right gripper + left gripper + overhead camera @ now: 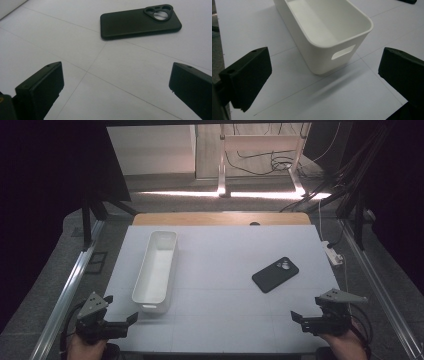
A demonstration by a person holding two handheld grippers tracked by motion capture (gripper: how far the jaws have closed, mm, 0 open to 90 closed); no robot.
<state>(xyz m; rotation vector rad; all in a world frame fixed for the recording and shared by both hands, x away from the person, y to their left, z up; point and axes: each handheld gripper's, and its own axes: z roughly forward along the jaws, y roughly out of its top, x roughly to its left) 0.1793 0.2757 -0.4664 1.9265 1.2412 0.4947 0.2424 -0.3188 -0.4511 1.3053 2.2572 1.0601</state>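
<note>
Start of the job, by the look of it: nothing picked up yet, both claws parked at the near edge of the white table (225, 270).

Left gripper (122, 312) sits at approx 7 o'clock on the table, jaws spread wide, nothing btwn them. In the left gripper view the white bin (324, 27) stands straight ahead at 12 o'clock, its near end w/ the handle slot facing the jaws, close but apart. In the high view the bin (156, 270) is a long tub running near-to-far on the left half, empty inside.

Right gripper (300, 317) sits at approx 5 o'clock, jaws also wide apart & empty. The black phone (275, 274) lies flat, camera side up, right of centre, at roughly 11 o'clock from that claw, well clear of it. In the right gripper view the phone (140, 22) is at 1 o'clock ahead of the jaws, lens cluster at its far-right end.

Step in hand, my guess: the approach, i.e. right claw going for the phone, prob. to drop it in the bin.

Next move needs: right claw fwd toward 11 o'clock, lowered to the table, jaws across the phone's short width since it lies thin & flat; pads must catch the edges low. Left claw could steady the bin's near end. Risk: the phone sliding on the smooth top instead of being pinched.
</note>
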